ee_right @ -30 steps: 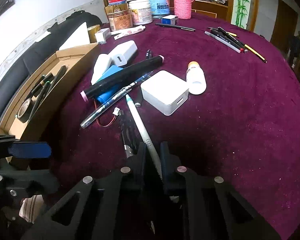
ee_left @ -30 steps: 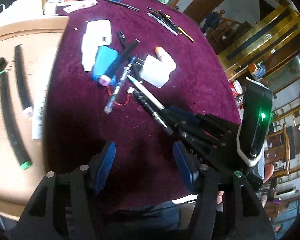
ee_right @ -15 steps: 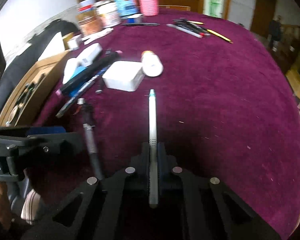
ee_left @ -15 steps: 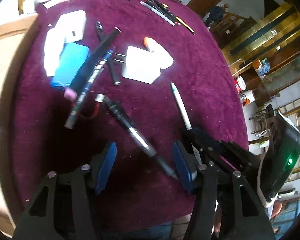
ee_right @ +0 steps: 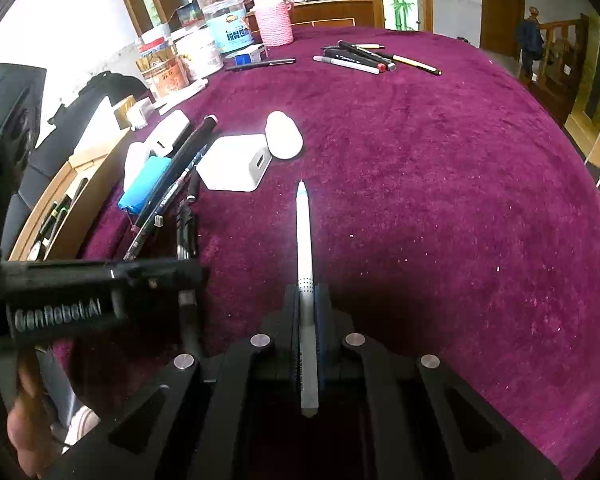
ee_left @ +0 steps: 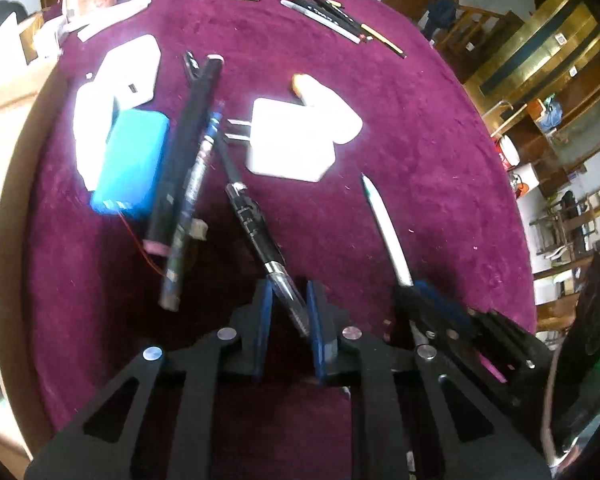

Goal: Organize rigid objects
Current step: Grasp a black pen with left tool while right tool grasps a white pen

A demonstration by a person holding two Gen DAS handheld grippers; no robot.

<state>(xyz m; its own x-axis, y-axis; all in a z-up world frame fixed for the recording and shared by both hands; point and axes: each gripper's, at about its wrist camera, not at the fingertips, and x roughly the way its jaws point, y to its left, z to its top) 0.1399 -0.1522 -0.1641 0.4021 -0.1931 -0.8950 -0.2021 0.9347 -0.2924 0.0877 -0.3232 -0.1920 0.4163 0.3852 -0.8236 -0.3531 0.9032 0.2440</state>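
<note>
We hold both grippers low over the purple cloth (ee_left: pixel 420 128). Our left gripper (ee_left: pixel 287 308) has just been closing, and its blue pads now sit against the clear tip of a black pen (ee_left: pixel 256 232) whose barrel lies on the cloth, angled up toward a white charger (ee_left: pixel 290 146). Our right gripper (ee_right: pixel 307 304) is clamped on a white pen (ee_right: pixel 303 236), its far tip pointing away over bare cloth. Crowding the black pen on its left: a long black marker (ee_left: pixel 184 152), a blue-printed pen (ee_left: pixel 194 184), a blue battery pack (ee_left: pixel 134 164) with red wire. A cardboard box (ee_right: pixel 80 184) sits at the table's left edge; more pens (ee_right: pixel 372 60) lie far off.
</note>
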